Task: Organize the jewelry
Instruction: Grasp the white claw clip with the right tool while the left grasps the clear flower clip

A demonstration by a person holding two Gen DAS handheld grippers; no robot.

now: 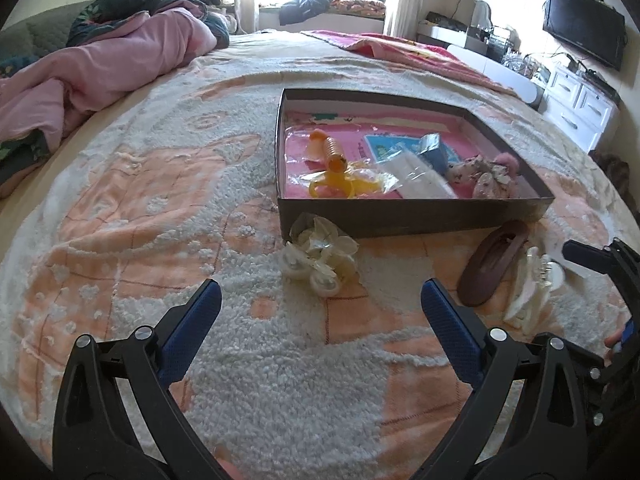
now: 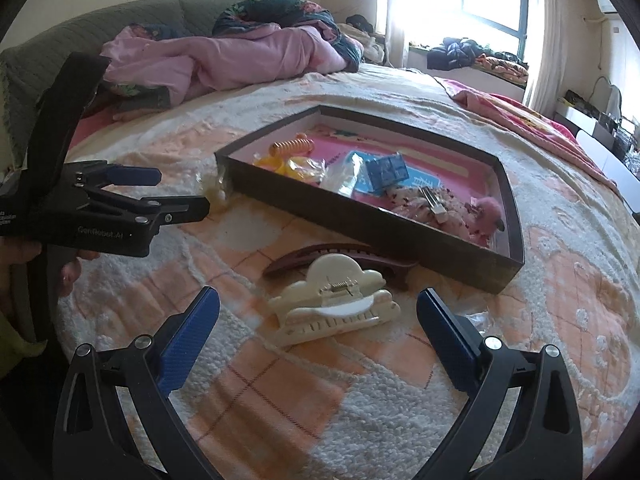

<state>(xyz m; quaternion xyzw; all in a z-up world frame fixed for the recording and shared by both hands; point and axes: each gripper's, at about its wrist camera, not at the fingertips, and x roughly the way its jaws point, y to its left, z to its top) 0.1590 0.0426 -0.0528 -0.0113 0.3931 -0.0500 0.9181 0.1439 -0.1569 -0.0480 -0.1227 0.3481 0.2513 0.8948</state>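
Observation:
A shallow dark box (image 1: pixel 400 216) (image 2: pixel 360 216) lies on the bed and holds a yellow clip (image 1: pixel 340 184), an orange spiral tie (image 2: pixel 292 146), a blue packet (image 1: pixel 434 150), clear bags and a floral scrunchie (image 2: pixel 436 206). Before it lie a cream flower hair piece (image 1: pixel 320 258), a maroon hair clip (image 1: pixel 492 262) (image 2: pixel 344 258) and a cream claw clip (image 2: pixel 334 306) (image 1: pixel 528 296). My left gripper (image 1: pixel 320 304) is open and empty, just short of the flower piece. My right gripper (image 2: pixel 318 312) is open around the cream claw clip, not touching it.
The bed has an orange and white fleece blanket (image 1: pixel 160 240). A pink quilt (image 1: pixel 100 64) is heaped at the far left. A red blanket (image 1: pixel 408 52) lies beyond the box. White drawers and a TV (image 1: pixel 584 36) stand at the right.

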